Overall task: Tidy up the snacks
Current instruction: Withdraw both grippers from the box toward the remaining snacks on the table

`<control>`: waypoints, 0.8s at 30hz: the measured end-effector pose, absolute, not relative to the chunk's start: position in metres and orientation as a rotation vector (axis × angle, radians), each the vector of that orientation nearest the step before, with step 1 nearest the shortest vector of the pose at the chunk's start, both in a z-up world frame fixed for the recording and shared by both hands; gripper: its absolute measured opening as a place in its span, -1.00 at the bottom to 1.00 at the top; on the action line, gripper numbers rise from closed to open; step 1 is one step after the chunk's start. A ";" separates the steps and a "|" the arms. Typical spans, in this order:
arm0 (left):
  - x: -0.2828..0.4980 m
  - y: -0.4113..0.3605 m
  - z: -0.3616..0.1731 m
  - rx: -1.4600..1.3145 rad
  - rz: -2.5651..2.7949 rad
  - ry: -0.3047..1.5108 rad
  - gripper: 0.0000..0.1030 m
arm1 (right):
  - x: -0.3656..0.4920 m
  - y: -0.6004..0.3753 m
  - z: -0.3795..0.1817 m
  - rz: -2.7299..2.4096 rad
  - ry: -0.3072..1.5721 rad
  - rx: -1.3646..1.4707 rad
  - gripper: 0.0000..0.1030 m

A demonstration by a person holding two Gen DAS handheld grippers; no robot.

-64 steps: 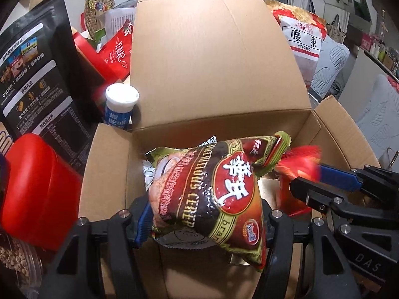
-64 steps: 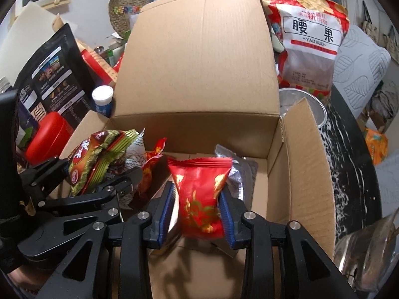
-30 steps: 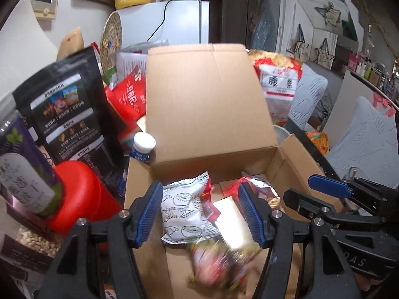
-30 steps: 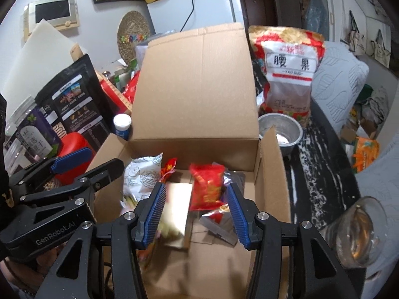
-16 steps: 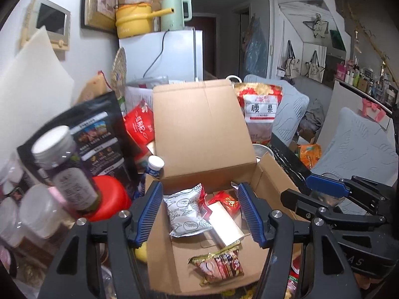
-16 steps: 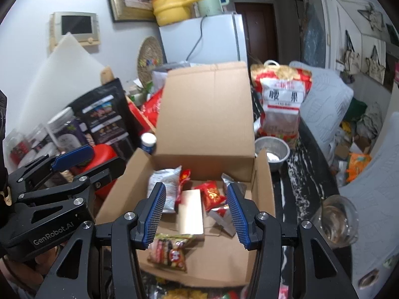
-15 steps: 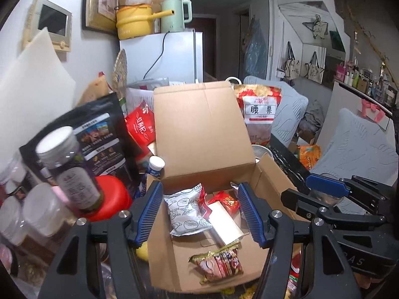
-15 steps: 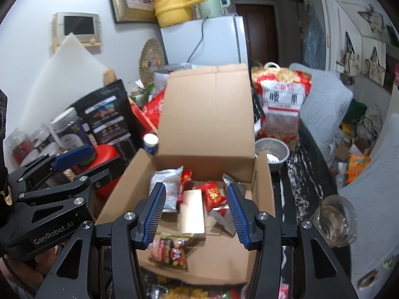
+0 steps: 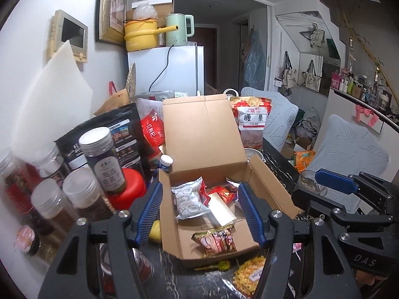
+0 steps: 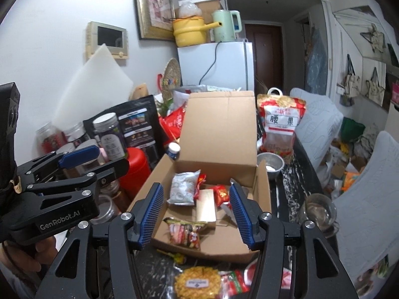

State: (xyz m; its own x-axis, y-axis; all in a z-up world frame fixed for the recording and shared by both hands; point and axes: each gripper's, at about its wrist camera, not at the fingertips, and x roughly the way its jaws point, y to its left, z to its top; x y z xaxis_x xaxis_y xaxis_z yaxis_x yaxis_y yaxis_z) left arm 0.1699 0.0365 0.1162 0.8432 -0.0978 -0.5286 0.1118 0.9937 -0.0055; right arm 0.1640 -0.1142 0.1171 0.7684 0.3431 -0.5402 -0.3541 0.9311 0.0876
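Both my tongs are empty now and pulled back high above the box [image 9: 271, 186]. Two seconds ago my left tongs [image 9: 199, 214] were clamped on the brown-and-green snack bag [image 9: 215, 240] and my right tongs [image 10: 197, 216] on the small red packet [image 10: 222, 194]; both have since been let go and my arms have risen well clear. The jaws of each pair stand wide apart with nothing between them.

The snack bag lies flat on the box floor near the front edge. The red packet sits further back, just beside the gold carton [image 10: 205, 205], and the white packet [image 9: 188, 196] leans in the back-left corner where it was before. So two more snacks are in the box — that drop is done.

What is left, as I judge it, is on the dark table in front of the box: a yellow round snack pack [image 10: 197, 284] and what looks like another red packet [image 10: 232, 285] beside it — the lower edge of the view is stretched, so I can't be sure what that one is. My next reach should go down to those.
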 end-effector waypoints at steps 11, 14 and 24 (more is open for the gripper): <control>0.130 0.033 0.117 0.050 -0.123 0.531 0.52 | 0.116 -0.120 0.122 0.377 0.541 -0.009 0.15; 0.122 0.031 0.113 0.059 -0.141 0.541 0.52 | 0.106 -0.124 0.117 0.370 0.545 -0.002 0.15; 0.104 0.022 0.094 0.069 -0.211 0.579 0.52 | 0.083 -0.137 0.101 0.362 0.568 0.027 0.28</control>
State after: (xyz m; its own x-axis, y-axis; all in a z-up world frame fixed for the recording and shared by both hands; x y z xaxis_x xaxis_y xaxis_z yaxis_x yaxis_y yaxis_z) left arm 0.1039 0.0217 0.0936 0.8160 -0.1789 -0.5497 0.2174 0.9761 0.0051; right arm 0.0829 -0.1375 0.1010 0.7820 0.3421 -0.5210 -0.3276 0.9367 0.1234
